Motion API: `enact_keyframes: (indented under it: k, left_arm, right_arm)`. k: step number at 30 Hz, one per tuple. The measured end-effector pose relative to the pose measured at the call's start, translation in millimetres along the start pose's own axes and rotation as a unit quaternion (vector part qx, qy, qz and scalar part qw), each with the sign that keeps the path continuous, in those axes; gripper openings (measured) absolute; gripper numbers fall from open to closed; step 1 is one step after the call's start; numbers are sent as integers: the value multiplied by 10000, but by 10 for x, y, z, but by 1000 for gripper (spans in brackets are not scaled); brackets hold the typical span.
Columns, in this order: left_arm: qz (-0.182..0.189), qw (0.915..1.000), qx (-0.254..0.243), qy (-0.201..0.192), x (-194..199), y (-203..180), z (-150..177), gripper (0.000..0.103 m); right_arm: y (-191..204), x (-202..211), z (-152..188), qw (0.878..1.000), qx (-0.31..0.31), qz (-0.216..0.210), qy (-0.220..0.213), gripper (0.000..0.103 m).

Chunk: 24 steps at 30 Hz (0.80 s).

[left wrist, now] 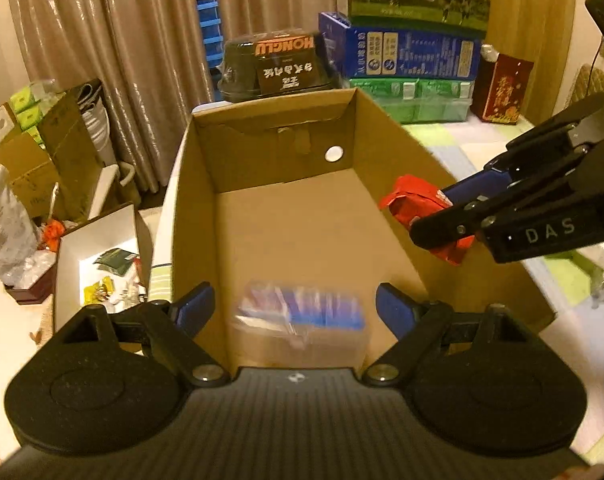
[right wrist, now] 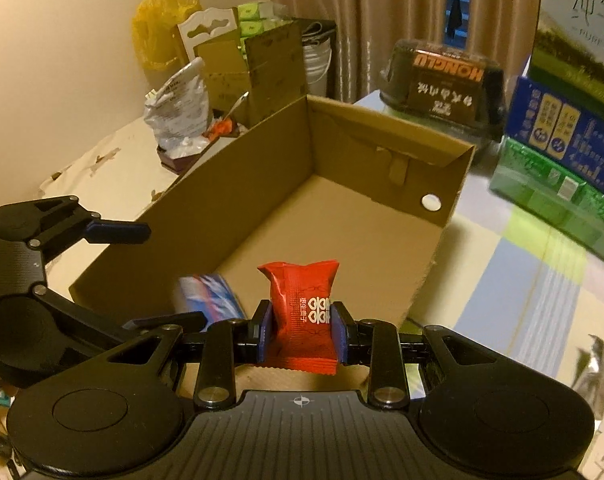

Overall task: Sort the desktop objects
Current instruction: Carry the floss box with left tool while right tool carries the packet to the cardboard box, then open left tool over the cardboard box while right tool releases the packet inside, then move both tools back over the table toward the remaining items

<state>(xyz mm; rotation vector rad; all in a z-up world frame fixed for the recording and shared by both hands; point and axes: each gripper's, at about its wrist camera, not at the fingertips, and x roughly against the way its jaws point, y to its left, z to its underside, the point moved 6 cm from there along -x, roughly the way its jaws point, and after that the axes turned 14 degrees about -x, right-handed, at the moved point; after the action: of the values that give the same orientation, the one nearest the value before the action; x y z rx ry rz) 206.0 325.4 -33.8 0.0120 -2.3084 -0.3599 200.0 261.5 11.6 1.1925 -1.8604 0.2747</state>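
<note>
Two grippers over the open cardboard box (right wrist: 382, 216). Right gripper (right wrist: 300, 334) clenched on a crinkly red foil sachet (right wrist: 302, 312), upright, box floor at its 12 o'clock. Left gripper (left wrist: 293, 306) released; a blurred blue-and-clear packet (left wrist: 299, 314) lies between its spread jaws, untouched, inside the box.

Warm, dim yellowish indoor light fills both views. The curtain (left wrist: 113, 40) shows shiny streaks of glare. A blue packet (left wrist: 302, 308) in the cardboard box (left wrist: 386, 148) smears with motion blur. Fisheye bending curves the edges, and the corners go black.
</note>
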Motion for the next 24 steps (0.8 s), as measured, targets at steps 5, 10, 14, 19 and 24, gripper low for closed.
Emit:
enact_keyframes:
  k: [5,10,14,19,24]
  left_arm:
    - [-18,10000,77,-6,55,59,72,85]
    - [-29,9997,197,-129,203,90,90,85]
    - [-103,9990,348,-271,359,110,73,85]
    - [-100,9983,411,-412,572,3,2,87]
    - [-21,9976,438,-531,770,-228,-83,90]
  right_arm:
    - [17,-57,-10,10000,-48,-38,-26,29]
    - [40,32,-96,9995,-213,-135,-207,59]
    - [39,307,-109,9987,-229,-130,-442,62]
    - [-115,838,-13,9960,-313,-26,-834,72]
    - [-371,1458,270,9921,-452,209,-1151,84]
